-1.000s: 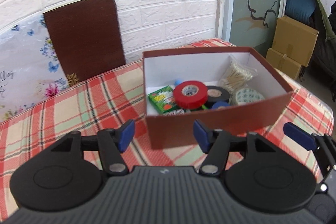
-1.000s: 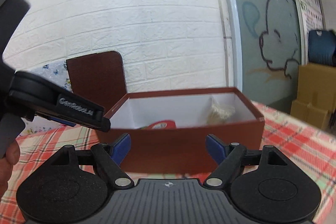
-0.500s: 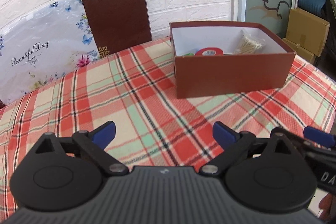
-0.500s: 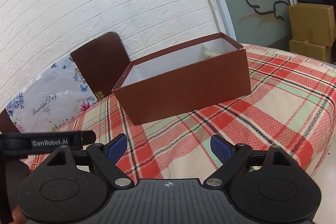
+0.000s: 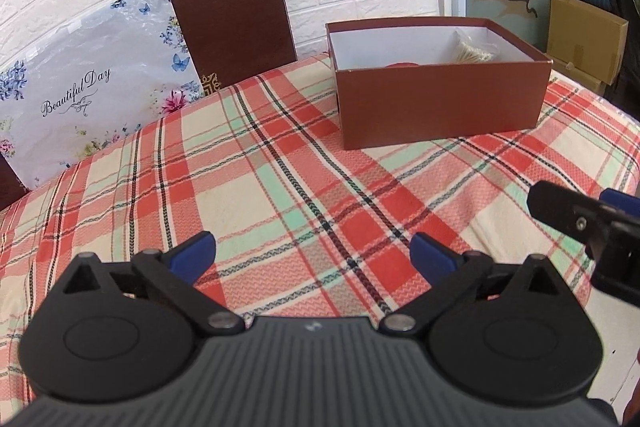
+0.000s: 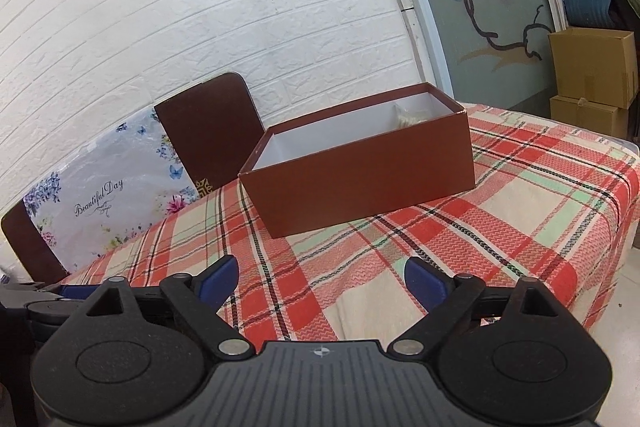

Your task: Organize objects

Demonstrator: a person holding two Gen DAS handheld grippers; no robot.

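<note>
1. One brown box (image 5: 440,107) sits on the checked surface (image 5: 280,187), up at 1 o'clock from the left gripper (image 5: 312,253), well apart from both tools.
2. Two grippers: left fingers (image 5: 192,253) spread wide, holding nothing; right gripper (image 6: 322,277) likewise wide and empty.
3. Two cardboard cartons (image 6: 592,67) are stacked at 2 o'clock, and one chair back (image 5: 232,27) stands at 11.
4. Only the left view shows inside the box: a bag of cotton swabs (image 5: 474,51) and a red sliver (image 5: 402,65). The right view shows the box wall mostly.
</note>
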